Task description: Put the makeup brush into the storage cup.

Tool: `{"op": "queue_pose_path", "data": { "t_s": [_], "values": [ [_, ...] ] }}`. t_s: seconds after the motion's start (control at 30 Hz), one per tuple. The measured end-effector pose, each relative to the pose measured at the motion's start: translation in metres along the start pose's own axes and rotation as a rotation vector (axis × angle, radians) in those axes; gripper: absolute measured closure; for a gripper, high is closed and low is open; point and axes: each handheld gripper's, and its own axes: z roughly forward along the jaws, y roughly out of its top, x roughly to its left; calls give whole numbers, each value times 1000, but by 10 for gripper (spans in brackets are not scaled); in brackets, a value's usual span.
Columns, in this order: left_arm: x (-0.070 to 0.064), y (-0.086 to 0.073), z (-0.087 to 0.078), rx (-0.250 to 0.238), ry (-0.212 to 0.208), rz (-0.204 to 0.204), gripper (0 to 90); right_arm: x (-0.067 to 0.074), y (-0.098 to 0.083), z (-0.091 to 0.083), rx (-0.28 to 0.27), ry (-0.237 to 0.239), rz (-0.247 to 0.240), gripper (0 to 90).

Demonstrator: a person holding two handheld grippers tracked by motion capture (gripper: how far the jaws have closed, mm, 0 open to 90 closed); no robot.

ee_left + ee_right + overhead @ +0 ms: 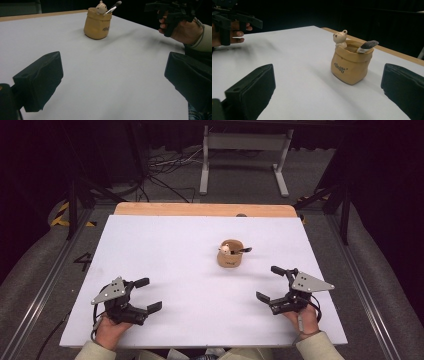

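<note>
— Dark curtains and a cable-strewn grey floor ringed the white table, which had a strip of bare wood along its far edge. What stood on it?

— One thing: a tan, sack-shaped ceramic pot with a small cream bear figure perched at its rim and a grey-tipped brush leaning out of it. It sat right of centre, toward the far half of the sheet.

— And the grippers?

— The left gripper rested near the front left corner, the right gripper near the front right. Both had their jaws spread wide with nothing between them. They looked parked either side of the work area, probably a ready stance that kept the middle free.

— Where did the pot lie relative to the jaws?

— Ahead of both, well apart. From the left gripper view it stood far off, left of the midline between the jaws. From the right gripper view it was nearer, closer to the right-hand jaw, though untouched. The brush handle tilted away from the bear, likely so a jaw could reach it.
</note>
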Motion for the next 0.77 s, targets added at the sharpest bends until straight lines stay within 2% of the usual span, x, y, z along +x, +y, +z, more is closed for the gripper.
{"op": "queue_pose_path", "data": {
  "t_s": [0.07,0.13,0.27,0.33,0.37,0.43,0.5,0.77],
  "values": [
    [-1,-2,1,-7,16,5,27,1,-4,2,-9,1,11,0],
    [-1,-4,3,-16,10,7,27,2,-11,5,-5,3,23,0],
    [0,-7,6,-17,15,-5,27,1,-13,6,-14,-2,48,0],
    [1,-8,6,-17,18,-5,27,0,-14,6,0,-4,61,0],
    [2,-9,7,-19,18,-17,27,0,-14,6,0,-4,61,0],
    [2,-9,7,-19,40,-14,26,1,-15,9,22,-1,61,0],
    [1,-9,7,-24,43,-4,26,2,-16,11,37,3,54,0],
    [1,-9,8,-36,48,14,26,0,-15,10,22,-4,64,0]
  ]
}}
